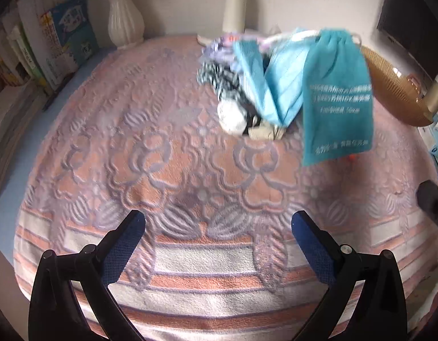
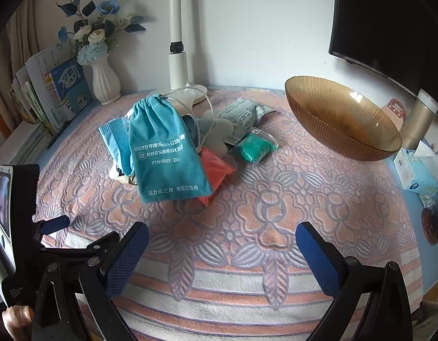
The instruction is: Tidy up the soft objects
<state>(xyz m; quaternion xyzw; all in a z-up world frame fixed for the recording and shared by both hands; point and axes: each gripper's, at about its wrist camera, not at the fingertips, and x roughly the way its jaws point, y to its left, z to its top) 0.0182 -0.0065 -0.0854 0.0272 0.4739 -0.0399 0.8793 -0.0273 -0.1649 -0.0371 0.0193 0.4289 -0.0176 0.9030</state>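
Start of sorting, nothing picked yet. My left gripper (image 1: 219, 244) and right gripper (image 2: 221, 251) both spread wide, empty, angled down over towel (image 2: 275, 199). Pile of soft things ahead of right gripper, slightly left: teal drawstring pouch (image 2: 164, 147) on top, red packet (image 2: 216, 167), green packet (image 2: 254, 147) behind. Amber bowl (image 2: 341, 119) ahead, right, looks empty. Next, I judge: reach forward, close on pouch.
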